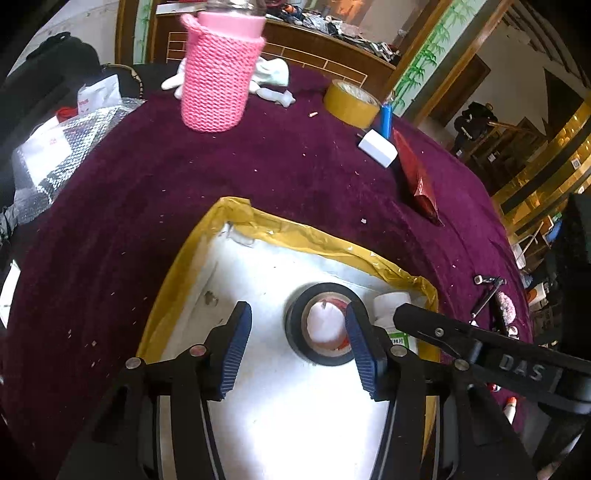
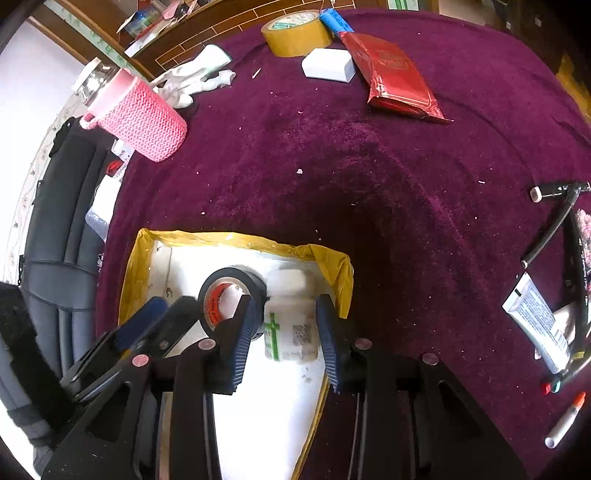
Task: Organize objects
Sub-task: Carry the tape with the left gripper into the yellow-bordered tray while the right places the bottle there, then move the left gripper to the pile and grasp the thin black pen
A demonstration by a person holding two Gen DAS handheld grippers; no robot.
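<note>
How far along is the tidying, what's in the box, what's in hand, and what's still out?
Done: the black tape roll lies in the box, with the left gripper open over it. In hand: the right gripper is shut on the white bottle, inside the box. Left on the cloth: yellow tape, white block, red packet, pink cup, tube, marker.

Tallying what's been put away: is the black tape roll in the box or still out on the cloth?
In. The black tape roll lies flat on the white floor of the yellow-rimmed box, beside a white bottle.
</note>
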